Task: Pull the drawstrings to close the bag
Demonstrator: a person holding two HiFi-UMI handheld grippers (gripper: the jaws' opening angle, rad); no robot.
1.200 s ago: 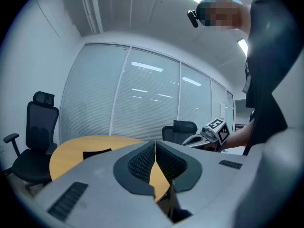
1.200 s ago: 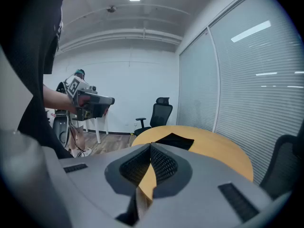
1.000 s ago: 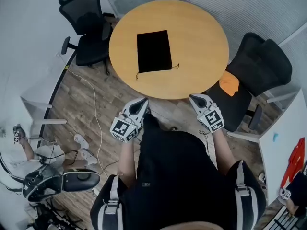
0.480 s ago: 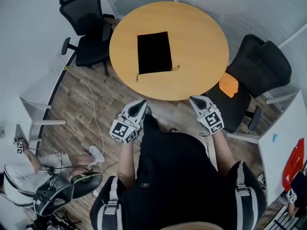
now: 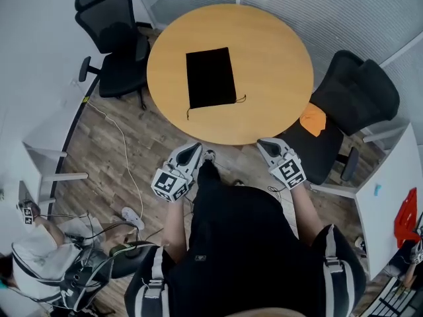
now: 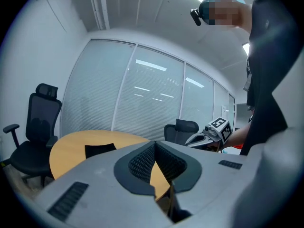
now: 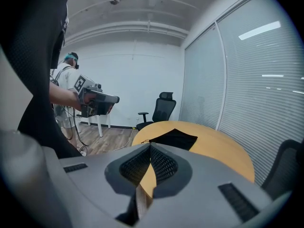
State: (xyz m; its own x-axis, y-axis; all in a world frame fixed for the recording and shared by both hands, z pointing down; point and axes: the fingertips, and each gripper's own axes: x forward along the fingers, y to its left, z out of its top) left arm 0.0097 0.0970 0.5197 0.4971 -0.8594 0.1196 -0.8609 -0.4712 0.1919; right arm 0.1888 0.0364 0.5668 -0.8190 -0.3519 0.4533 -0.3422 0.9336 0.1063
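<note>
A flat black drawstring bag (image 5: 211, 78) lies on the round wooden table (image 5: 277, 58), its two thin drawstrings (image 5: 241, 100) trailing from the near end. Both grippers hover short of the table's near edge, well away from the bag. My left gripper (image 5: 192, 149) has its jaws closing the last bit to shut, with nothing between them. My right gripper (image 5: 264, 142) is shut and empty. The left gripper view shows its meeting pads (image 6: 142, 163), the bag (image 6: 99, 149) and the right gripper (image 6: 209, 134). The right gripper view shows the bag (image 7: 173, 137) beyond its shut jaws.
A black office chair (image 5: 109, 35) stands at the table's left. Another chair (image 5: 357, 91), with an orange item (image 5: 313, 119) on its seat, stands at the right. A white cable (image 5: 125, 157) runs over the wood floor. A person (image 5: 39, 256) is at lower left.
The grippers stay in about the same place below the table edge. The bag has not moved on the table. The person at lower left has shifted.
</note>
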